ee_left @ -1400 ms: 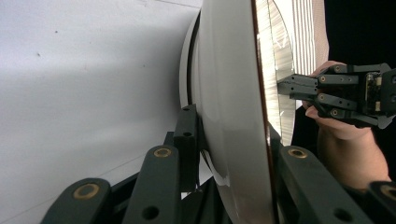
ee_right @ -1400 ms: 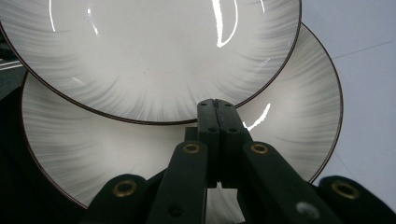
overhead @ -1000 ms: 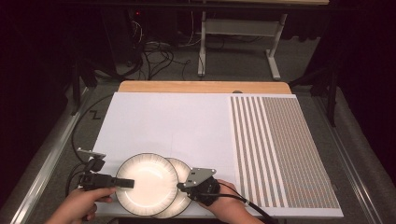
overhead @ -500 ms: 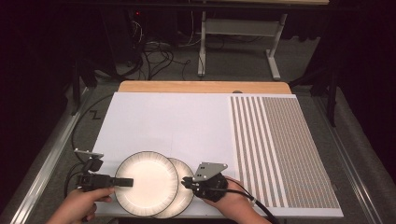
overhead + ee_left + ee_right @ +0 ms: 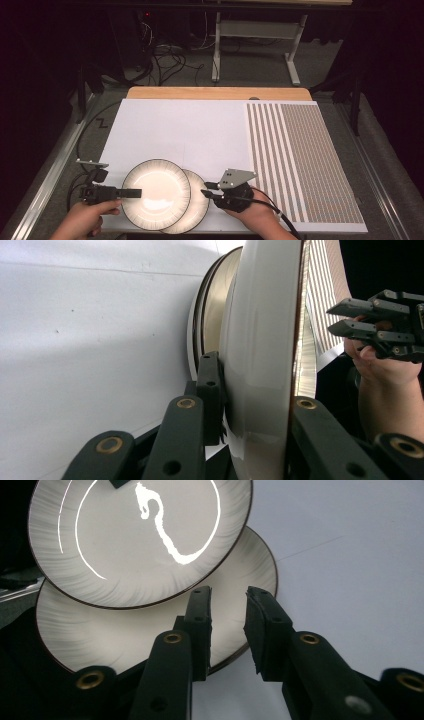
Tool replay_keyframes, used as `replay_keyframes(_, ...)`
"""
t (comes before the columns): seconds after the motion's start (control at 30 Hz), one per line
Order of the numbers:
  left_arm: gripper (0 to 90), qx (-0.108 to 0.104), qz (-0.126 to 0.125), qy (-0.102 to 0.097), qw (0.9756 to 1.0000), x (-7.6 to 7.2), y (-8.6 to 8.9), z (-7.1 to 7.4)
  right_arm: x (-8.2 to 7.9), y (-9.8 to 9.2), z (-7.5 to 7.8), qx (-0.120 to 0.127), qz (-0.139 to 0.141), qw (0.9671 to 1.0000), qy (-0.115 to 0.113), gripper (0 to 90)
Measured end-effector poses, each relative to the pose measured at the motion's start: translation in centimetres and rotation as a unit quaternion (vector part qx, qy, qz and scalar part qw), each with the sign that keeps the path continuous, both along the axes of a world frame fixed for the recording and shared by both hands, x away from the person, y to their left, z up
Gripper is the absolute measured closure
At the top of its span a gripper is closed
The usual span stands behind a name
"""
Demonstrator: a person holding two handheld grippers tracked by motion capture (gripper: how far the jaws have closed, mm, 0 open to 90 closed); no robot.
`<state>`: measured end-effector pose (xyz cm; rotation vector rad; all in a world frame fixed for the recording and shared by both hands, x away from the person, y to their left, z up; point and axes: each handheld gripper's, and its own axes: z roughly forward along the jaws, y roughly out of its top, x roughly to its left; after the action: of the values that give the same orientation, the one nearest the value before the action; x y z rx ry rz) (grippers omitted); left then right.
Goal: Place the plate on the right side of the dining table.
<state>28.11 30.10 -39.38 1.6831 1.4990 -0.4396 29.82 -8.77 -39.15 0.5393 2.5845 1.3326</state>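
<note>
- Two plates lie at the near edge of the desk, on its white sheet: the upper plate overlaps the left part of the lower plate.
- The left gripper comes in level from the left, and its jaws are clamped on the left rim of the upper plate. In the left gripper view one jaw lies under that rim and the other on top of it, the upper plate edge-on between them with the lower plate behind it.
- The right gripper sits just beside the right rim of the lower plate. Its jaws have just been opening and now stand a little apart; in the right gripper view nothing lies between them, with the rim of the lower plate beneath their tips and the upper plate beyond.
- A striped mat covers the right part of the desk, well apart from both plates.
</note>
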Motion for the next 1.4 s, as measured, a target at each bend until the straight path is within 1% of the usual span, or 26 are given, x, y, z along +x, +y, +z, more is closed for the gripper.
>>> replay_keyframes(0.17,77.5,0.003,-0.002,-0.012,0.9999,0.1,-0.1,0.1,0.4,-1.4,0.4,0.008,-0.019,0.9997,-0.009,69.7)
replay_keyframes(0.27,77.6,0.007,-0.004,-0.018,0.9998,0.1,-0.1,0.3,0.6,-2.3,0.7,0.015,-0.030,0.9994,-0.009,66.5)
replay_keyframes(0.4,77.7,0.003,-0.004,-0.027,0.9996,0.1,-0.1,0.2,0.6,-3.5,1.1,0.021,-0.045,0.9986,-0.020,62.7)
replay_keyframes(0.5,77.7,0.003,-0.003,-0.031,0.9995,-0.1,0.0,0.2,0.7,-4.5,1.2,0.024,-0.065,0.9970,-0.034,58.7)
replay_keyframes(0.6,77.7,0.003,-0.004,-0.036,0.9994,-0.1,0.0,0.3,0.8,-5.5,1.3,0.033,-0.075,0.9960,-0.034,54.7)
replay_keyframes(0.67,77.7,0.003,-0.007,-0.039,0.9992,-0.1,0.1,0.3,0.9,-6.1,1.3,0.039,-0.084,0.9951,-0.035,50.3)
replay_keyframes(0.73,77.8,0.003,-0.008,-0.046,0.9989,-0.1,0.0,0.3,0.9,-6.9,1.4,0.041,-0.092,0.9943,-0.034,49.7)
replay_keyframes(0.77,77.8,0.008,-0.010,-0.050,0.9987,-0.2,0.0,0.4,1.0,-7.0,1.4,0.043,-0.093,0.9941,-0.035,49.0)
replay_keyframes(0.8,77.9,0.007,-0.009,-0.055,0.9984,-0.2,0.0,0.5,1.0,-7.4,1.5,0.048,-0.097,0.9936,-0.033,47.7)
replay_keyframes(0.83,77.9,0.008,-0.009,-0.058,0.9982,-0.2,0.0,0.5,1.0,-8.1,1.6,0.056,-0.101,0.9927,-0.033,44.4)
replay_keyframes(0.87,77.9,0.009,-0.007,-0.062,0.9980,-0.3,-0.1,0.6,1.0,-8.1,1.6,0.056,-0.101,0.9927,-0.033,44.4)
replay_keyframes(0.9,77.9,0.009,-0.009,-0.072,0.9973,-0.4,-0.1,0.6,0.9,-8.3,1.6,0.058,-0.104,0.9923,-0.033,42.6)
replay_keyframes(0.97,78.0,0.009,-0.010,-0.077,0.9969,-0.4,-0.1,0.6,0.8,-8.8,1.7,0.062,-0.111,0.9912,-0.040,36.4)
replay_keyframes(1.03,78.0,0.010,-0.008,-0.088,0.9961,-0.5,-0.1,0.6,0.7,-9.3,1.8,0.067,-0.118,0.9897,-0.047,30.7)
replay_keyframes(1.13,78.1,0.018,-0.009,-0.108,0.9939,-0.7,-0.1,0.9,0.6,-10.0,1.8,0.078,-0.124,0.9881,-0.049,24.8)
replay_keyframes(1.17,78.1,0.018,-0.011,-0.120,0.9925,-0.8,-0.1,0.9,0.5,-10.2,1.8,0.080,-0.124,0.9879,-0.048,23.4)
replay_keyframes(1.23,78.1,0.017,-0.011,-0.127,0.9917,-0.8,-0.1,0.9,0.5,-10.7,1.6,0.083,-0.133,0.9864,-0.051,17.7)
replay_keyframes(1.27,78.1,0.016,-0.012,-0.129,0.9915,-0.8,-0.1,0.9,0.4,-10.9,1.5,0.082,-0.137,0.9858,-0.051,16.5)
replay_keyframes(1.33,78.1,0.017,-0.013,-0.137,0.9904,-0.9,-0.1,0.9,0.4,-11.2,1.2,0.082,-0.140,0.9856,-0.047,15.6)
replay_keyframes(1.4,78.2,0.021,-0.014,-0.151,0.9883,-1.0,-0.1,1.0,0.3,-11.5,1.1,0.083,-0.143,0.9853,-0.043,13.6)
